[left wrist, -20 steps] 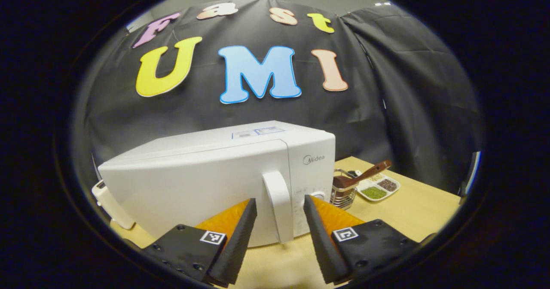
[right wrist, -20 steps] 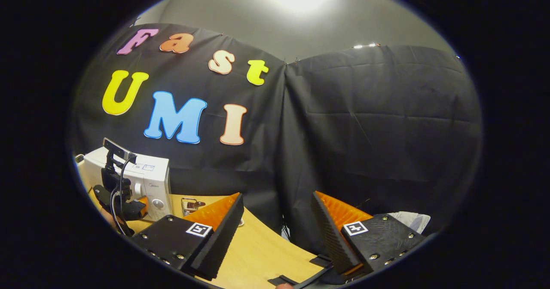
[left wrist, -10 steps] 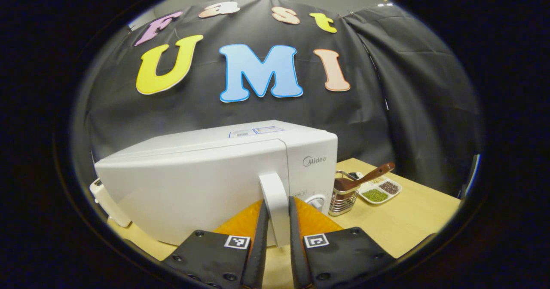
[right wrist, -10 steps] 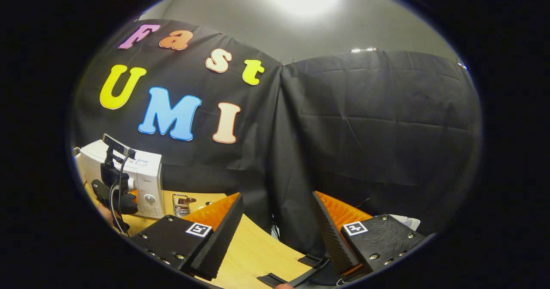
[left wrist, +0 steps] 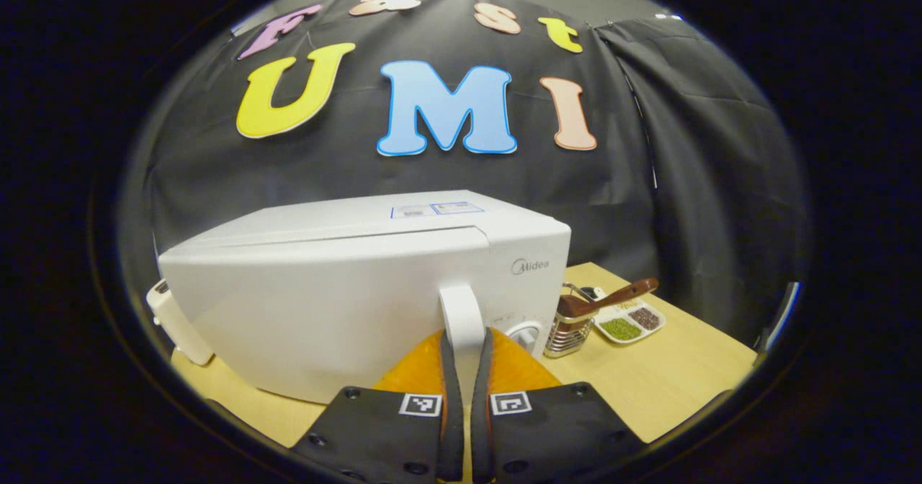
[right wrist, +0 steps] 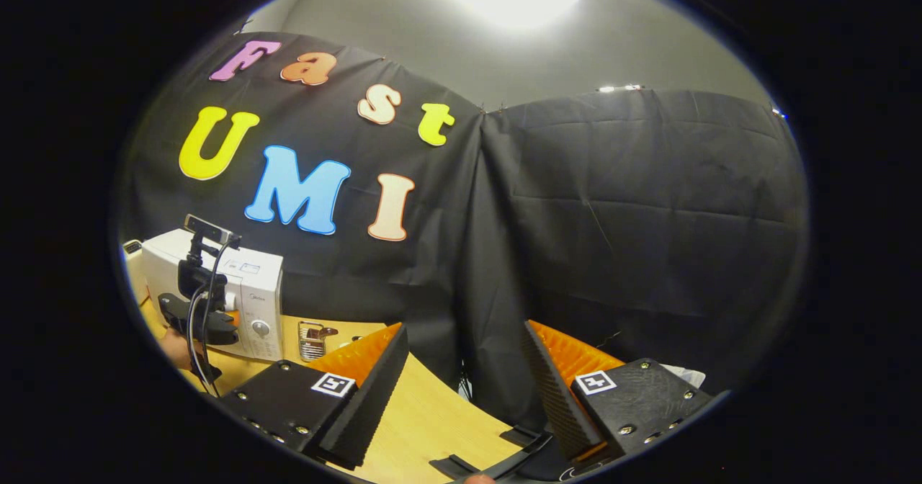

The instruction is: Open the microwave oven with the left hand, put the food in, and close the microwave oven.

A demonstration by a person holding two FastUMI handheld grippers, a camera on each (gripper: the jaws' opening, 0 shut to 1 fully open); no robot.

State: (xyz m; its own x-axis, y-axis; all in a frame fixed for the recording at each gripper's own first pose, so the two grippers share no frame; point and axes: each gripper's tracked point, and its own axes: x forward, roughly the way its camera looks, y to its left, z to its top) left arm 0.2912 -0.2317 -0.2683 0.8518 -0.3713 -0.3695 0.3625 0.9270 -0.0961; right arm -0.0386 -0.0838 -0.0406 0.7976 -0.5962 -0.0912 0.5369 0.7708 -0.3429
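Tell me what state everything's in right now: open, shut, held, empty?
Microwave oven: door shut.
Door handle: clamped between the left gripper's fingers.
Left gripper: shut on the handle.
Right gripper: open, holding nothing.
Utensil holder: upright, spoon inside.
Divided dish: filled.

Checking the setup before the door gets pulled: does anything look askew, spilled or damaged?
Nothing stands out. The microwave sits square on the table, its door shut, the left tool clamped on the door handle. The condiment dish looks tidy.

A recording booth: black cloth wall (right wrist: pixel 612 203), wooden table (left wrist: pixel 670 369) (microwave (left wrist: pixel 346 289), spice dish (left wrist: pixel 628 322)).
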